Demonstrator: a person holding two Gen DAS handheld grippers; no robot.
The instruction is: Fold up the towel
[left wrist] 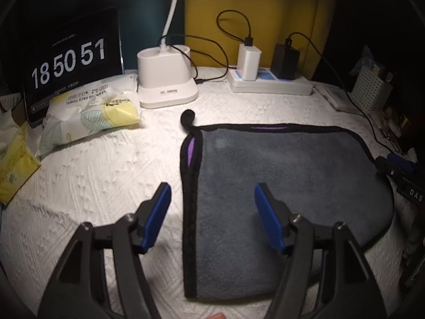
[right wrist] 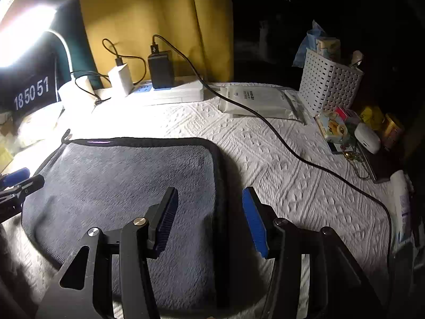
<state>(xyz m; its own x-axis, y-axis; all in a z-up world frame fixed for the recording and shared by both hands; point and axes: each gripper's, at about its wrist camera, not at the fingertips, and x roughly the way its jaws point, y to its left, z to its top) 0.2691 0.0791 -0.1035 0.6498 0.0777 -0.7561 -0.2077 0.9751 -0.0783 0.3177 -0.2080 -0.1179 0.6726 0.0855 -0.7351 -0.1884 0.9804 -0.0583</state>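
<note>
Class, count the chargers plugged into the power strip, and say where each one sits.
2: white charger toward the strip's left end, black charger just right of it. None appear hidden.

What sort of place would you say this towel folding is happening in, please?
Probably a home desk or bedside table at night: a power strip with plugged-in chargers, a clock display reading 18 50 51, a pack of face towels, and yellow curtains behind the grey towel.

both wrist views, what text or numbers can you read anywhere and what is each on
"18 50 51": clock display, also in the right wrist view.
"FACE TOWEL": upside down on the face towel pack; its other print is too small to read.
"DAS": dark object at the right edge, cut off.
Lamp base label: too small to read.
White wipes pack print: blurred, unreadable.
</note>
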